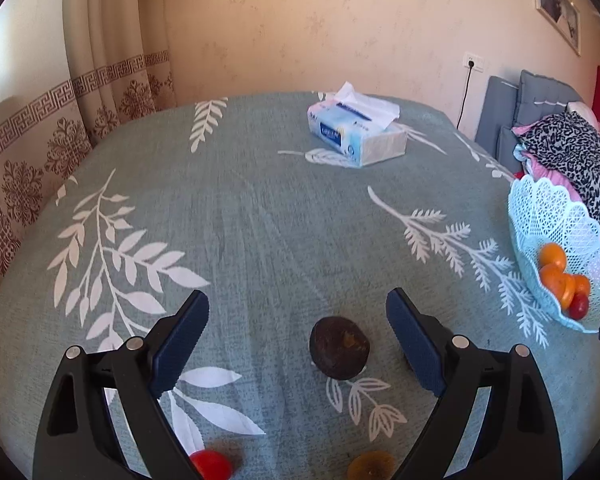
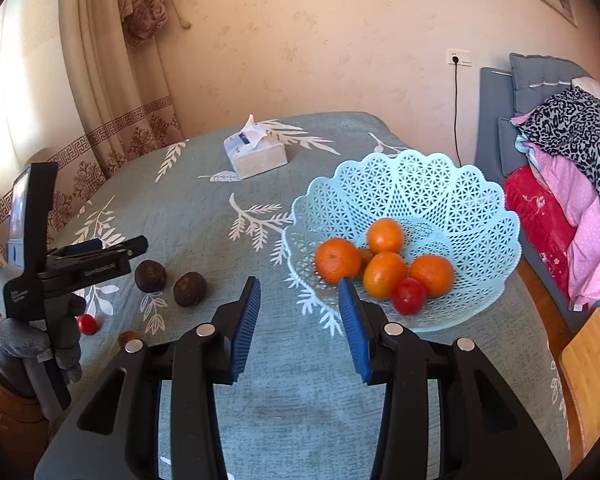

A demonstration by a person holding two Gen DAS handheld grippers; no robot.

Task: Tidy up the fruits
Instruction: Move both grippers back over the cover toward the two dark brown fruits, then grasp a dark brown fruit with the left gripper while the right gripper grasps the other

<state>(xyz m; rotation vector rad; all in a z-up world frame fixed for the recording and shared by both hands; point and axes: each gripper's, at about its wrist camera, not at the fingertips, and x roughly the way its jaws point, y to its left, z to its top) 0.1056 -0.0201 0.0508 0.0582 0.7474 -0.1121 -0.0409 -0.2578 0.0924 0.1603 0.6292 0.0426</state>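
My left gripper hung wide open and empty over a dark brown fruit near the table's front-left edge, bare cloth on both sides of it. Toward the right edge, my right gripper stood partly open, holding nothing, just short of the lattice basket of oranges.

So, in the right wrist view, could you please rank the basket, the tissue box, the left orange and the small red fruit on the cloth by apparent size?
1. basket
2. tissue box, though it sits farther away
3. left orange
4. small red fruit
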